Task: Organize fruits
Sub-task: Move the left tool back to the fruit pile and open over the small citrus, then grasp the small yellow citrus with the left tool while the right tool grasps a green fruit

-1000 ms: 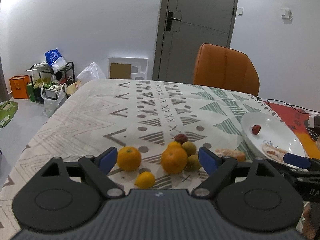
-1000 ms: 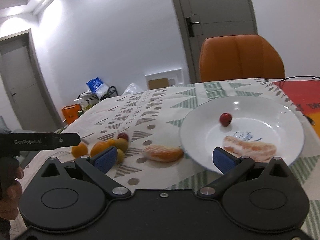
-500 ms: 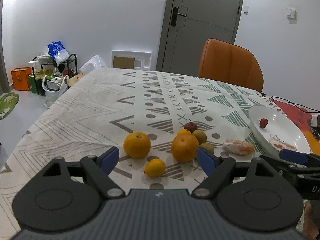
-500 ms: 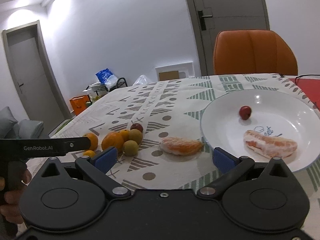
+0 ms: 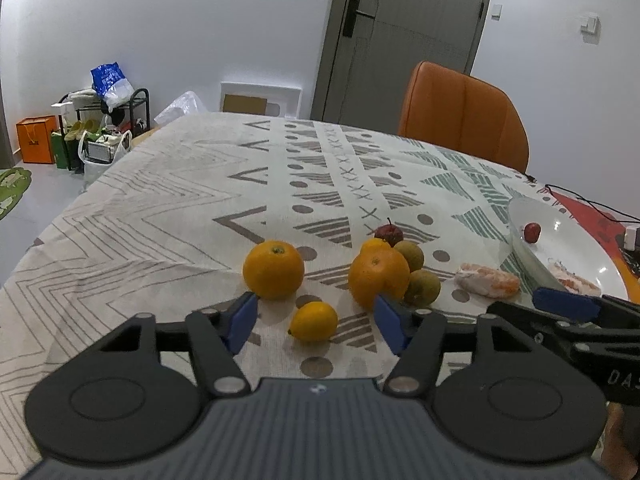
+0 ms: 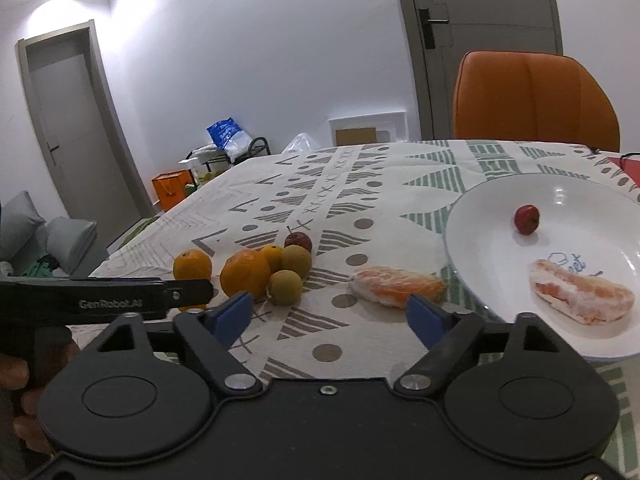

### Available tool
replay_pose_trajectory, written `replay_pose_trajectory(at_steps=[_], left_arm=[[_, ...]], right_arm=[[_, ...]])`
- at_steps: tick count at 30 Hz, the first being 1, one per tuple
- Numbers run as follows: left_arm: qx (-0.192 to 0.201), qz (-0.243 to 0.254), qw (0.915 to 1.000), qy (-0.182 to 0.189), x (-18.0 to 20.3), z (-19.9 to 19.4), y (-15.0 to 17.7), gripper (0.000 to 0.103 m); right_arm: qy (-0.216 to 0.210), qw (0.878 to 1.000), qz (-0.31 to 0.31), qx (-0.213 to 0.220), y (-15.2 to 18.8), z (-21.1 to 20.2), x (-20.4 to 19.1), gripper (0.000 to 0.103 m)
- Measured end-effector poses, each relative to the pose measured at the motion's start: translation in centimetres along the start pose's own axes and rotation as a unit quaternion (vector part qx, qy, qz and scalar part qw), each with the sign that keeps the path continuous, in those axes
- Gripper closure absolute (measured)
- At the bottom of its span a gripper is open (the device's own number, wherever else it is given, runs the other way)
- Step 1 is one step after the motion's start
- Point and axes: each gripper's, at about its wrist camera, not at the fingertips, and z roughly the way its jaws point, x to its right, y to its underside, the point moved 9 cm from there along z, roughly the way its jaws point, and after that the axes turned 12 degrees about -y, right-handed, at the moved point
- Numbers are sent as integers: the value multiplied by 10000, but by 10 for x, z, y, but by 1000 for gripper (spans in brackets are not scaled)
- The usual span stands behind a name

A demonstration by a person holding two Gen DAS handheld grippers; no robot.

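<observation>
On the patterned tablecloth lie two big oranges [image 5: 273, 269] [image 5: 378, 276], a small yellow citrus [image 5: 314, 321], two green-brown fruits [image 5: 424, 288], a small red fruit [image 5: 389, 233] and a peeled orange piece [image 5: 486, 282]. A white plate [image 6: 492, 256] at the right holds a red fruit [image 6: 527, 219] and another peeled piece [image 6: 580, 298]. My left gripper [image 5: 316, 322] is open, its jaws standing either side of the small yellow citrus. My right gripper [image 6: 330, 314] is open and empty, just short of the peeled piece on the cloth [image 6: 396, 286].
An orange chair [image 5: 464, 118] stands at the table's far side. A black cable [image 5: 584, 200] and a red mat lie at the right edge. A shelf with bags [image 5: 100, 128] stands on the floor at the left. The left gripper body [image 6: 104, 300] crosses the right wrist view.
Both grippers have pulled back and risen; the fruits now sit farther ahead in view. The left jaws have narrowed a little around the small yellow citrus. No fruit has moved.
</observation>
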Motion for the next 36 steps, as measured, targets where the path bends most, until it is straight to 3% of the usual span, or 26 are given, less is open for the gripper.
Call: replay_pose_trajectory(at_steps=[6,8,17,27,31,36], left_arm=[[-144,9,9999,-85,-4,8,5,65],[-174,-48,9998,-27,-6,8,4,78],[-116,-218,9997,-9,-20,3,-1,80],[-60,-300,9995,-28,-32,0,-5,80],[-62,-349,9994,-37,-34,0,-8,80],[50,-284,9996,-37,-26,-5,-16,80]], right_arm=[[-69,9999,-14,-89,-1,11,-4,33],[-109,9999,-26,-132,-1,15,-6,38],[-220,9994,-10,-270,-1,33,-12,57],[-247,9991,-33,-346,-3,49,-13,62],[-290,9986,-40,-430,0,55,-15,79],[-367,9986,59,-385,1,50,-15,80]])
